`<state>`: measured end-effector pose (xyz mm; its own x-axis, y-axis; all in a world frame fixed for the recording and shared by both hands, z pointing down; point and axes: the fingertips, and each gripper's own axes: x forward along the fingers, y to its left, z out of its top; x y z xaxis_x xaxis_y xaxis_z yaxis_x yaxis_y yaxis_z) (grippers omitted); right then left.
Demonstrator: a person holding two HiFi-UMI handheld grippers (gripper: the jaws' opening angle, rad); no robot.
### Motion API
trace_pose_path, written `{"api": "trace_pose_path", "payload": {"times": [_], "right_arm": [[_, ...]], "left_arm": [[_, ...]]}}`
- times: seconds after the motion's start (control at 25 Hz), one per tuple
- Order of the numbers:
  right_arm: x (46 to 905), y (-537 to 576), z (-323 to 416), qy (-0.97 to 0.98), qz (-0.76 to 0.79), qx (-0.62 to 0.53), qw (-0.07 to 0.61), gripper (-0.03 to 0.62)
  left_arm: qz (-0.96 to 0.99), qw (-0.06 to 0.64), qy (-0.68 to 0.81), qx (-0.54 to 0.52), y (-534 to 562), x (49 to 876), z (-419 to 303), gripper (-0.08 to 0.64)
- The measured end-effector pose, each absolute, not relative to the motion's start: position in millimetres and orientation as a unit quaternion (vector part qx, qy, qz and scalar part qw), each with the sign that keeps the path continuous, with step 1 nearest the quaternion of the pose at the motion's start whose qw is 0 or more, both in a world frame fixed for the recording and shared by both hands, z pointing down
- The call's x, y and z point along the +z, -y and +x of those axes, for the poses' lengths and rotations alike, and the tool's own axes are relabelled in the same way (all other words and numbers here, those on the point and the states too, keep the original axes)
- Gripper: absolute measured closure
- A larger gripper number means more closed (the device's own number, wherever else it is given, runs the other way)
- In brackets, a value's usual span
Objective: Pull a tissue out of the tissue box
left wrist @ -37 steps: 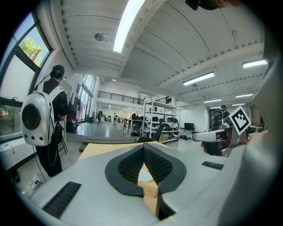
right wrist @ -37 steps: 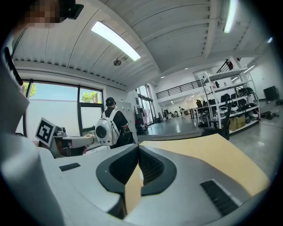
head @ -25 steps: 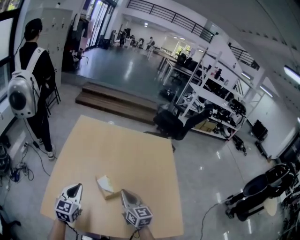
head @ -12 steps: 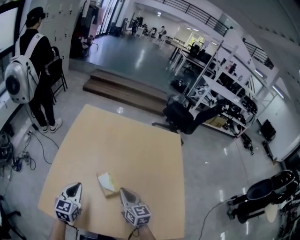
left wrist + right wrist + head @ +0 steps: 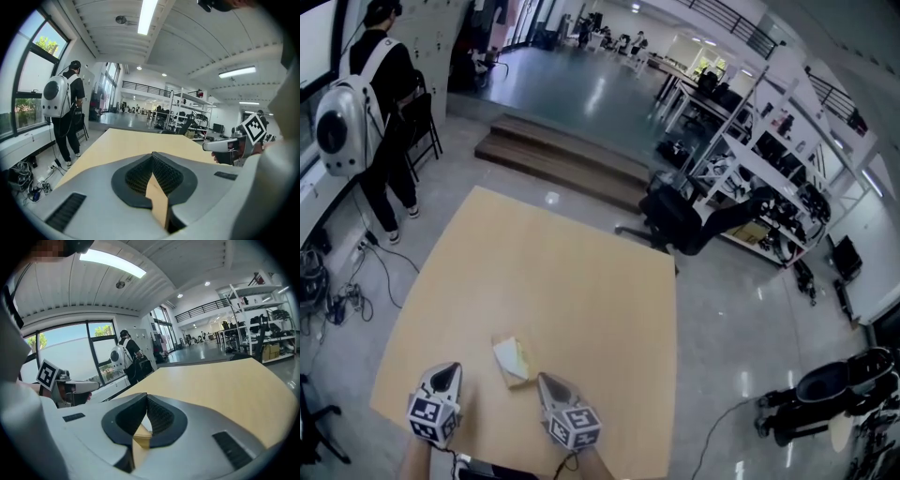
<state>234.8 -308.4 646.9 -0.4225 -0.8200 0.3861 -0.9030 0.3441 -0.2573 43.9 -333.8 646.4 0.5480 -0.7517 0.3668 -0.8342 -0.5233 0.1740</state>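
Head view is showing a flat pale box (image 5: 512,361) on the smooth tan bench (image 5: 562,272). Left gripper (image 5: 443,374) and right gripper (image 5: 546,382) are pressing ribbed black fingers (image 5: 165,171) shut, empty.

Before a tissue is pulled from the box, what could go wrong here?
Both the left gripper and the right gripper are shut; unless one opens, it may only push the tissue box.
Nothing holds the box down, so a pull could lift or drag it.
It lies near the table's near edge and might slide off.
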Motion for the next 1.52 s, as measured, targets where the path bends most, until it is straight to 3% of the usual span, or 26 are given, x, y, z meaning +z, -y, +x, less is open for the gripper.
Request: {"api": "trace_pose_path", "payload": {"times": [0.88,1.0,1.16,1.52], "right_arm": [[701.2,309.5,219.8,0.82,0.494,0.256,0.134,0.58],[703.8,309.4,216.4,0.824,0.485,0.259,0.137,0.555],[711.9,306.4,208.8,0.83,0.465,0.271,0.146,0.442],[725.6,310.4,200.4,0.83,0.456,0.272,0.169,0.394]], "left_arm": [[0.851,0.205,0.459,0.151,330.0,683.3,55.4,0.552],[0.851,0.207,0.458,0.151,329.8,684.9,56.0,0.552],[0.851,0.208,0.458,0.153,329.0,685.3,56.4,0.552],[0.842,0.213,0.47,0.157,330.3,688.2,46.0,0.552]]}}
